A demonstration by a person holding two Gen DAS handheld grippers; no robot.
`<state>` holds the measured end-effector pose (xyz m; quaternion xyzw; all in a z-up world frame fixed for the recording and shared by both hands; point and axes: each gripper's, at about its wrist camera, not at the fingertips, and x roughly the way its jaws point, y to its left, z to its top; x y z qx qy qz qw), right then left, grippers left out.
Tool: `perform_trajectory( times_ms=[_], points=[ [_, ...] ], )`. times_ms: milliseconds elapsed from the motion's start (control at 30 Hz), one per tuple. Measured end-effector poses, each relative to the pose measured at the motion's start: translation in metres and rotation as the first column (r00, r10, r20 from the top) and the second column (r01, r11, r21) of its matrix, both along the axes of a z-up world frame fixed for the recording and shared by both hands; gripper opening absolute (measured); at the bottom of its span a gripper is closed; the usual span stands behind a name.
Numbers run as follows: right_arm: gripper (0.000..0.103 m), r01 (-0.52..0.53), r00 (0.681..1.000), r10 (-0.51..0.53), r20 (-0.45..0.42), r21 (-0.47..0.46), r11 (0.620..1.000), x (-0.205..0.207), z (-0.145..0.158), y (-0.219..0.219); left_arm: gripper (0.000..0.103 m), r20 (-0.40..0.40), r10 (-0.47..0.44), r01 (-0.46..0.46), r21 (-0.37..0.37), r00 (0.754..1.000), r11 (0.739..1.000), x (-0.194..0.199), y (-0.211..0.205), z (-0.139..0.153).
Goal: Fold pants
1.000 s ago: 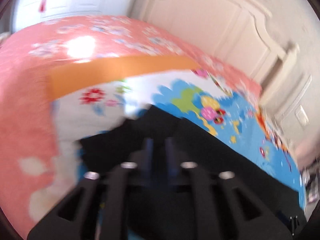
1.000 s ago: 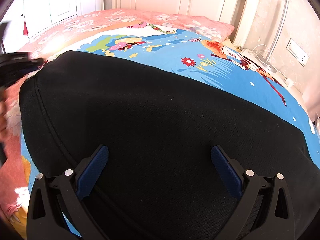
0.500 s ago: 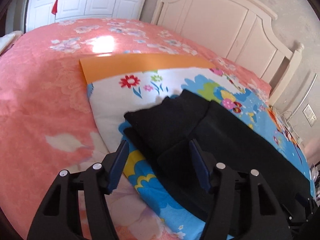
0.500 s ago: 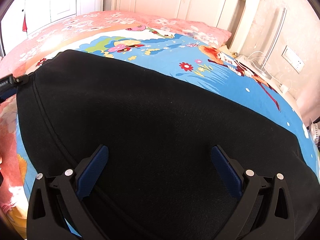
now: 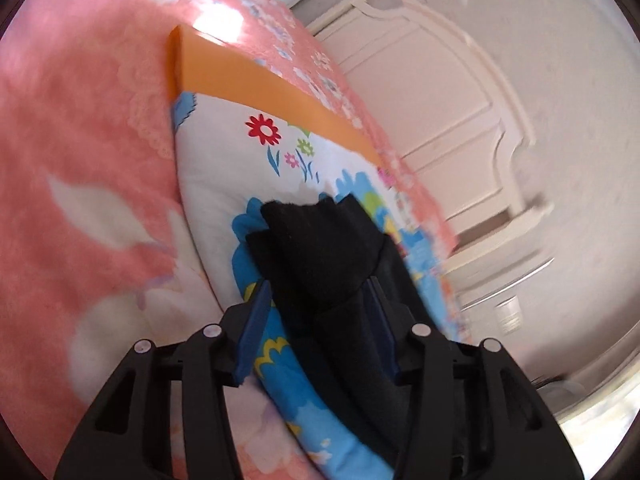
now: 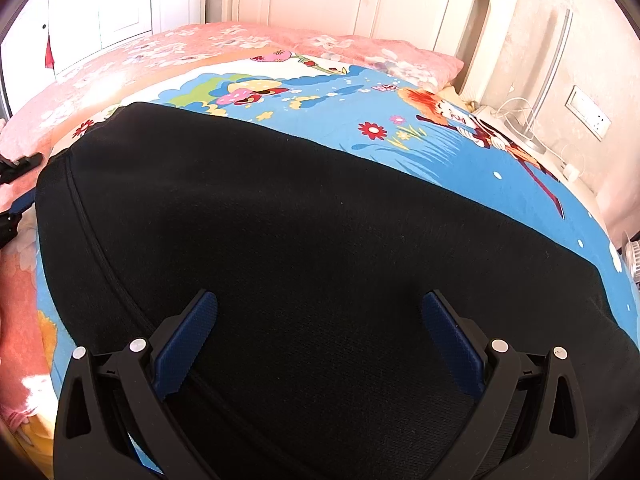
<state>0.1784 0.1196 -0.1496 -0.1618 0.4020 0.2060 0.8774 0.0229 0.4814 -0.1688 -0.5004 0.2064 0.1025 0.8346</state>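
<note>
Cartoon quilt under black pants; left gripper closing around pants end; right gripper released.

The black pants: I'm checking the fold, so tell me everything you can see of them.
The black pants look like a soft, matte knit with a seam running along the left side. They lie spread flat on the cartoon-print blanket. At one end, folded layers stack up between the left gripper's closing fingers. The right gripper hovers open above the cloth.
</note>
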Motion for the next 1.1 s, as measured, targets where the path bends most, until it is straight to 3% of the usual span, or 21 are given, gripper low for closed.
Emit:
perform_trajectory(
  times_ms=[100, 167, 367, 500, 633, 733, 900, 1033, 1100],
  points=[
    [0.098, 0.0, 1.0, 0.0, 0.0, 0.0, 1.0, 0.0, 0.0, 0.0, 0.042, 0.081, 0.028, -0.015, -0.158, 0.996, 0.987, -0.01, 0.016, -0.011],
    [0.098, 0.0, 1.0, 0.0, 0.0, 0.0, 1.0, 0.0, 0.0, 0.0, 0.04, 0.094, 0.039, -0.02, -0.194, 0.995, 0.981, -0.01, 0.02, -0.014],
    [0.098, 0.0, 1.0, 0.0, 0.001, 0.0, 1.0, 0.0, 0.0, 0.0, 0.04, 0.009, 0.028, -0.025, -0.228, 1.0, 0.973, 0.013, 0.026, -0.024],
    [0.098, 0.0, 1.0, 0.0, 0.001, 0.0, 1.0, 0.0, 0.0, 0.0, 0.042, -0.029, -0.005, -0.001, -0.209, 1.0, 0.978, 0.033, 0.03, -0.023],
    [0.098, 0.0, 1.0, 0.0, -0.001, 0.002, 1.0, 0.0, 0.0, 0.0, 0.042, -0.01, -0.006, 0.004, -0.22, 1.0, 0.975, 0.041, 0.036, -0.026],
    [0.098, 0.0, 1.0, 0.0, 0.0, 0.002, 1.0, 0.0, 0.0, 0.0, 0.024, 0.0, -0.012, 0.012, -0.243, 1.0, 0.97, 0.044, 0.042, -0.035],
    [0.098, 0.001, 1.0, -0.001, -0.001, 0.002, 1.0, 0.001, 0.0, 0.0, 0.015, 0.049, -0.04, 0.051, -0.263, 0.998, 0.963, 0.042, 0.047, -0.04],
    [0.098, 0.001, 1.0, -0.001, -0.001, 0.002, 1.0, 0.001, 0.0, 0.0, 0.016, 0.047, -0.043, 0.053, -0.24, 0.998, 0.969, 0.038, 0.046, -0.035],
    [0.098, 0.002, 1.0, -0.002, -0.005, 0.004, 1.0, 0.001, 0.0, 0.0, 0.022, 0.037, -0.039, 0.047, -0.258, 0.999, 0.965, 0.038, 0.048, -0.04]
  ],
)
